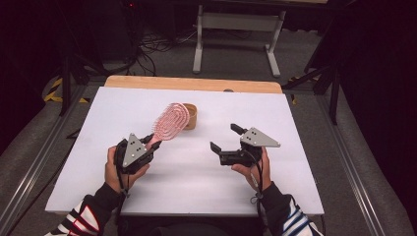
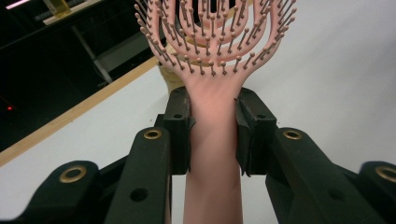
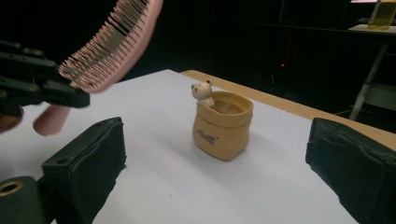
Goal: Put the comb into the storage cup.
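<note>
Setting: a white tabletop (image 1: pixel 196 172) with a wooden strip along its far edge, in a dark room; a light metal frame stands on the floor at the top centre of the high view.
Hairbrush: the pink hairbrush (image 1: pixel 169 121) is held off the tabletop, just left of centre in the high view, its head tilted up and away from the person, bristles facing the left gripper view's camera.
Left gripper: the left gripper (image 2: pixel 212 128) has its jaws closed tight on the brush handle, just below the head.
Cup: a small tan cup (image 3: pixel 222 124) with a bear figure on its rim stands upright, just beyond the brush head in the high view and at the centre of the right gripper view.
Right gripper: the right gripper (image 1: pixel 226 139), right of centre in the high view, has its jaws spread wide with nothing between them, pointed at the cup.
Step in hand: by my reading, the brush is lifted and carried toward the cup.
Next move: likely to stand the brush in the cup. That calls for turning it handle-down over the opening, which the grip near the head may hinder; the free gripper could steady the cup.
</note>
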`<state>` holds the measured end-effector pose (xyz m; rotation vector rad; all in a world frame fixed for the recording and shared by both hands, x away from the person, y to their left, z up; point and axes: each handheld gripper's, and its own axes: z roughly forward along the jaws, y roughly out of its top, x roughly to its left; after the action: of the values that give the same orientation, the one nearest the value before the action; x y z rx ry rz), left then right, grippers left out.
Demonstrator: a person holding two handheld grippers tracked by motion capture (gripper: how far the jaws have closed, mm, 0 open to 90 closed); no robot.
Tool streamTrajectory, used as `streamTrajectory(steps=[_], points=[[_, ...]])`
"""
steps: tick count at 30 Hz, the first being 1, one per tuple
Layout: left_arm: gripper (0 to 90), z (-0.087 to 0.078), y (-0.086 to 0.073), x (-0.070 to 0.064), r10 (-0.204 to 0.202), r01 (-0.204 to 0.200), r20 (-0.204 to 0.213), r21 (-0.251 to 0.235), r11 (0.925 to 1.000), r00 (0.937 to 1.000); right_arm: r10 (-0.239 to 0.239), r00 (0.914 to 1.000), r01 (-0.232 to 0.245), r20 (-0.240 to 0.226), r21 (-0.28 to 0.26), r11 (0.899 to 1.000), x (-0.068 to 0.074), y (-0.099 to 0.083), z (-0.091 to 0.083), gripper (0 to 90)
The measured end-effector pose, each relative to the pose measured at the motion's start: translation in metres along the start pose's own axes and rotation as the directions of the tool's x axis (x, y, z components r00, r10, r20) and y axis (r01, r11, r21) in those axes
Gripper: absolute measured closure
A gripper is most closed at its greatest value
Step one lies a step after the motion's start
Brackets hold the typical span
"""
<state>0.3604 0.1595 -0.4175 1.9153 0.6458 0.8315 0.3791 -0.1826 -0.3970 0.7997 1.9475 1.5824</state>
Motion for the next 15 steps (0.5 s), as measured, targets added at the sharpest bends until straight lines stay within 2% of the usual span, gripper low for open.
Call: streamTrajectory(steps=[5,6,15], points=[[70.0,0.007,0.005,-0.008,-0.001,0.001,0.004,-0.019,0.9998,1.0,0.032,0.999,-0.032,-0.032,0.0,0.999,0.006,0.007,0.007,5.1],[70.0,0.009,0.007,-0.011,-0.001,0.001,0.01,-0.025,0.9997,0.9999,0.043,0.9977,-0.043,-0.053,-0.002,0.999,0.009,0.011,0.011,4.8],[70.0,0.02,0.012,-0.031,0.047,-0.045,0.033,-0.046,0.9979,0.9984,0.061,0.9906,-0.064,-0.122,-0.017,0.998,0.025,0.022,0.025,4.6]])
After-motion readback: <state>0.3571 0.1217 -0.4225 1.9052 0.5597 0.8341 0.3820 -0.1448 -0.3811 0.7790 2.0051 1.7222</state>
